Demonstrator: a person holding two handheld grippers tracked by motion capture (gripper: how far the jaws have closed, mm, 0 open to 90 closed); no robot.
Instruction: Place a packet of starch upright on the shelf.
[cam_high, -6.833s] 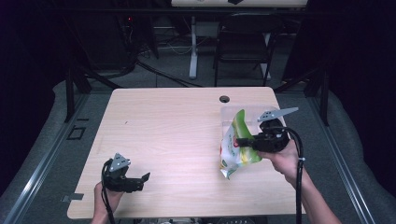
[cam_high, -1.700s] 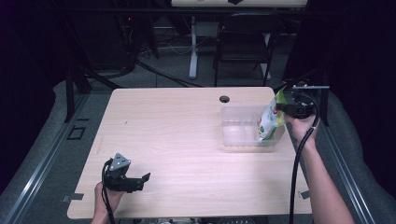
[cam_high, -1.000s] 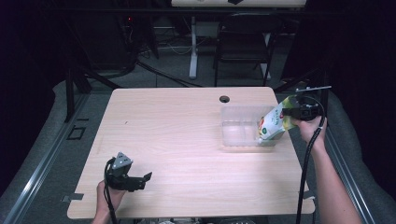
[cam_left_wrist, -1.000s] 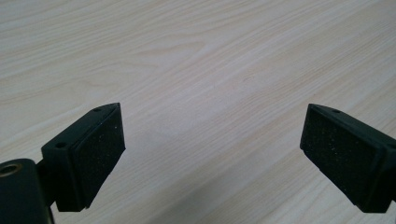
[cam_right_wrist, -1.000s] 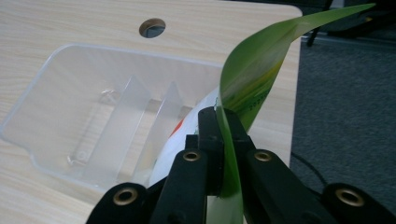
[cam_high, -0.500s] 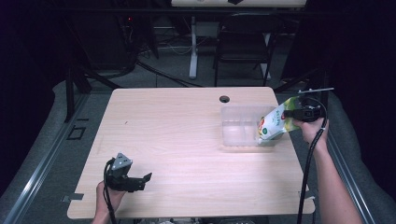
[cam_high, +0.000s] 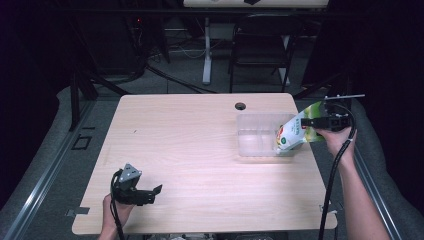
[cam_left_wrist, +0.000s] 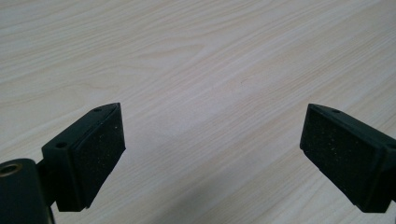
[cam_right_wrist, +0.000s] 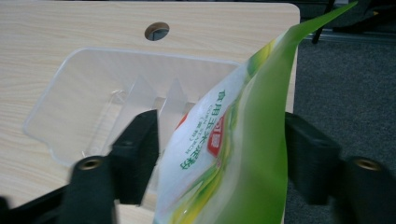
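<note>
Green-and-white pouch (cam_high: 296, 134) leaning tilted at the right end of the clear plastic bin (cam_high: 255, 135), its lower end down by the bin's right wall, its upper end reaching out past the counter (cam_high: 200, 150) edge. In the right gripper view the pouch (cam_right_wrist: 233, 154) stands between the 2 jaws of the right gripper (cam_right_wrist: 219, 154), which have just been opening; a gap shows at the left pad, so the grasp reads as released, though contact at the right pad cannot be told. To finish the release well, the jaws should likely spread fully and draw back along the pouch's length, not sideways, so the film does not catch and tip out of the bin. Compared with the earliest frame, the pouch has travelled from mid-counter to the bin. The left gripper (cam_high: 135, 187) rests at the near-left of the counter, as before, jaws wide apart over bare wood.
</note>
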